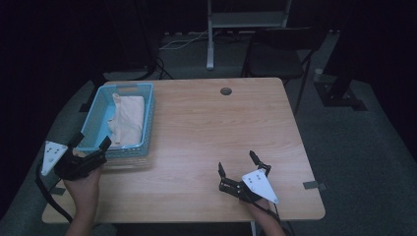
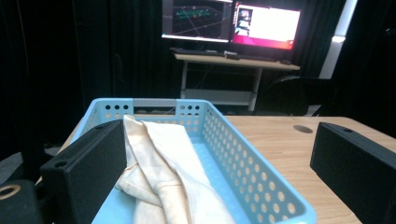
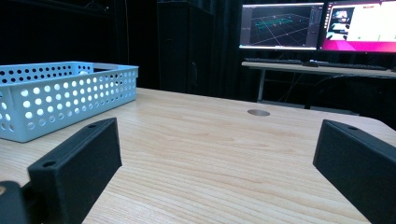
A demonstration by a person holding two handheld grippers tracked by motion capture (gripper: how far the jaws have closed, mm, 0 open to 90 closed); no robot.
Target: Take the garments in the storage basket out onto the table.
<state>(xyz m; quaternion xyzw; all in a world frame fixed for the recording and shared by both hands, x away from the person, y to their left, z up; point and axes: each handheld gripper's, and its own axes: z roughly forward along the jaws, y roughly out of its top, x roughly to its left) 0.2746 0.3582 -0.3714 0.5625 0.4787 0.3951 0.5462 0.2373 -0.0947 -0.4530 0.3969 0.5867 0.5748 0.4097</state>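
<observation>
I hold my left gripper (image 1: 91,145) spread at the basket's (image 1: 149,115) near end, lined up on the cream cloth (image 1: 129,119), while my right gripper (image 1: 237,166) waits spread above bare worktop (image 1: 206,128).

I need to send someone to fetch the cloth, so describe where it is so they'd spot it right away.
On the wooden table, find the light blue perforated basket at its left edge. The cream folded cloth lies inside, the only soft, pale thing there.

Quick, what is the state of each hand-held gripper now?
Left hand-held gripper: open, holding nothing.
Right hand-held gripper: open, holding nothing.
</observation>
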